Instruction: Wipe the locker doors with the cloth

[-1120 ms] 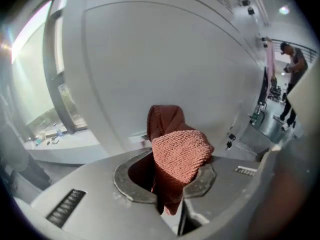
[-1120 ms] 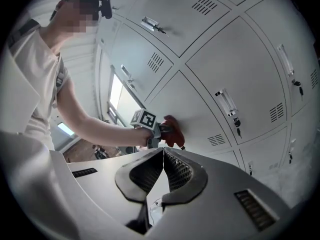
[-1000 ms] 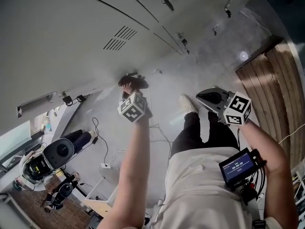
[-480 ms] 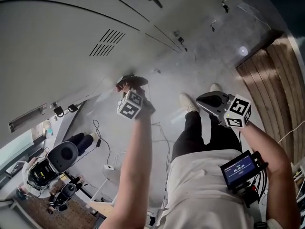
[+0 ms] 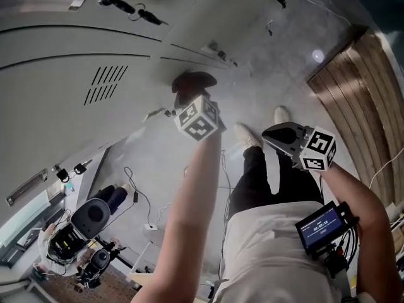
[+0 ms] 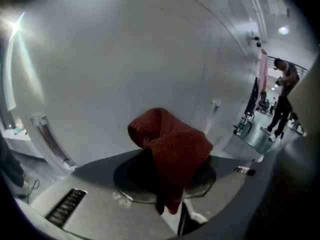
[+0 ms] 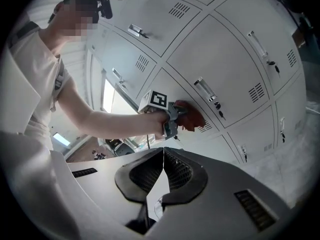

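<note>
Facing pale grey metal locker doors (image 5: 76, 49). Clamping a rust-red knitted cloth (image 6: 172, 144) in the left gripper (image 6: 165, 184), against one door. Visible only in the right gripper view: vent slots (image 7: 205, 127) beside it. Holding the right gripper (image 7: 161, 171) well apart, jaws together, empty.

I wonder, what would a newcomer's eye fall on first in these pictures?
The red cloth stands out first: it is clamped in the left gripper and held up to a pale grey locker door. Next comes the right gripper, jaws together and empty, held back from the lockers in front of the person's body.
</note>
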Demonstrator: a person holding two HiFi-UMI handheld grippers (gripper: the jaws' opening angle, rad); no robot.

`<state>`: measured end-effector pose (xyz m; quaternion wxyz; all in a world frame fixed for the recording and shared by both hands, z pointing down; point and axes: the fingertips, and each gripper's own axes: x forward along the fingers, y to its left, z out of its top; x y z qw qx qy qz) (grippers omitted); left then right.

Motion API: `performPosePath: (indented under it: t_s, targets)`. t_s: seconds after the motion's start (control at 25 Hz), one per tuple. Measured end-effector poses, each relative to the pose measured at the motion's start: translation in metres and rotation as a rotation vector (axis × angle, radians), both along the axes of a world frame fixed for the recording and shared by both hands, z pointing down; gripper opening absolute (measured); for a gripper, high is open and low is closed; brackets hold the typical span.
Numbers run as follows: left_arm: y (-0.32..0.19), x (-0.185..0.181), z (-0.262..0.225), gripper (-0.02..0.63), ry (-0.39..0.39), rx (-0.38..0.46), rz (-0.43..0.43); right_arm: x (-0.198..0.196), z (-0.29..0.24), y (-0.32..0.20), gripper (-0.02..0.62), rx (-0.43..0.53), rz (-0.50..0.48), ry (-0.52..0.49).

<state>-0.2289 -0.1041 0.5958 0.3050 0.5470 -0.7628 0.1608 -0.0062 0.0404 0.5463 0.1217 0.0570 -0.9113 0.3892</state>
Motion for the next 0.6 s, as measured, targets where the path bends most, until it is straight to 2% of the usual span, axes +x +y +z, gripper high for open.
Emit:
performPosePath:
  t_s: [0.12, 0.2, 0.4, 0.6]
  targets:
    - [-0.023, 0.028, -0.015, 0.067, -0.045, 0.032, 0.128, 0.003, -0.001, 0.003, 0.017, -0.015, 0.009, 0.002]
    - [-0.033, 0.037, -0.009, 0.067, -0.034, 0.015, 0.150, 0.003, 0.002, 0.005, 0.017, -0.024, 0.008, 0.004]
    - [-0.019, 0.019, 0.022, 0.067, 0.026, -0.042, 0.011, 0.008, 0.010, 0.015, 0.017, -0.044, -0.006, 0.014]
    - [0.047, -0.046, 0.045, 0.067, 0.023, -0.112, -0.219, 0.015, 0.020, 0.016, 0.017, -0.060, -0.013, 0.033]
